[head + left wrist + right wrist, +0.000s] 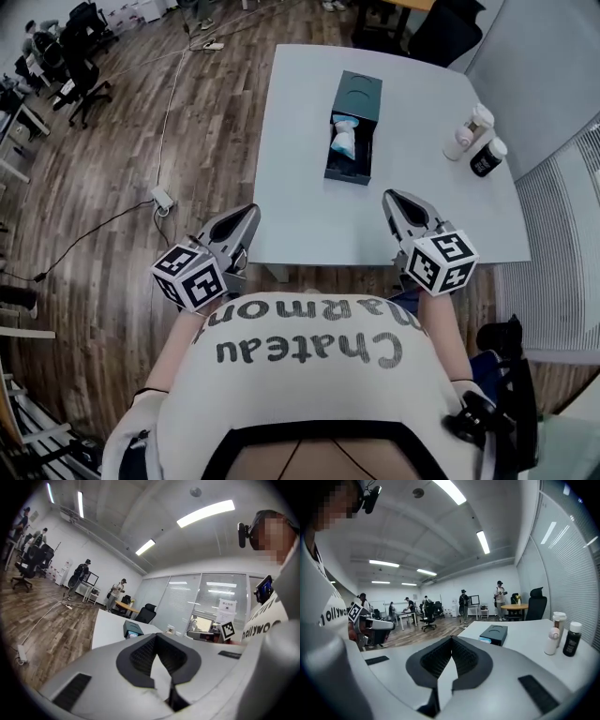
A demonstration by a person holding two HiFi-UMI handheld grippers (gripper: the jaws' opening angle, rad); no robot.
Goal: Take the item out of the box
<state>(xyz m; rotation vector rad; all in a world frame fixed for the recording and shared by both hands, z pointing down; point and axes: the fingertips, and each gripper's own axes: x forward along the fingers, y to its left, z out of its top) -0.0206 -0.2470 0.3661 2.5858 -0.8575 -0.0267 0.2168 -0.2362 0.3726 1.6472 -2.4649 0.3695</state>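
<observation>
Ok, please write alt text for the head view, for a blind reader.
A person, seen from above, holds a left gripper and right gripper, both shut, near a white table's edge. On it lies an open dark box with a blue-white item inside.

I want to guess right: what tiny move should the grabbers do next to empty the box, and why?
Probably reach the right gripper forward toward the dark teal open box: its shut jaws hover at the near edge of the white table, well short of the pale blue-and-white item inside.
</observation>
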